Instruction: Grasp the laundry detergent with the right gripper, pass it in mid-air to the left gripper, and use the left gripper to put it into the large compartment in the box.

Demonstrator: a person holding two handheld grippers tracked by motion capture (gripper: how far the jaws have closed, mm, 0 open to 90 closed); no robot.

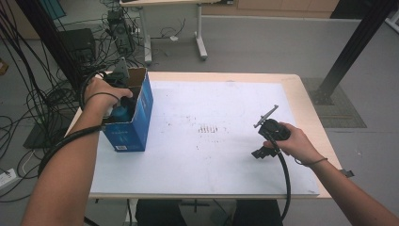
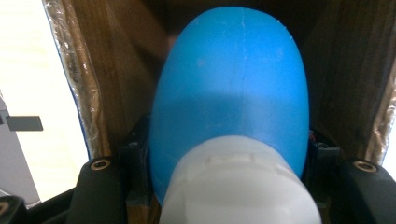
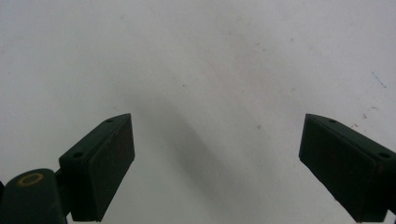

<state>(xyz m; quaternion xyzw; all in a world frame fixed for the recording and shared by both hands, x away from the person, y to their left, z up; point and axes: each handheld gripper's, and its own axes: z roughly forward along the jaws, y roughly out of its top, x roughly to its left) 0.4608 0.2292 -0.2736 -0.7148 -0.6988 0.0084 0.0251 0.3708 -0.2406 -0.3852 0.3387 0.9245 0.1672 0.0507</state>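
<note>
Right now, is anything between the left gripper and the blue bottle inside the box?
Nothing visible. The left gripper is shut on the blue bottle, its jaws against both sides, inside the blue cardboard box. The box's brown inner walls stand close on either side.

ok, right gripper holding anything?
No: in the right gripper view the right gripper has its jaws wide apart with nothing between them, just the bare white table below.

Box [image 1: 134, 125] upright on bench [image 1: 235, 193], at its left edge. Bottle [image 2: 231, 98] inside box, clamped in left tool [image 1: 117, 101], which reaches in from box's open top. Right tool [image 1: 268, 136] well apart to the right, over bare sheet [image 1: 211, 155] covering bench.
</note>
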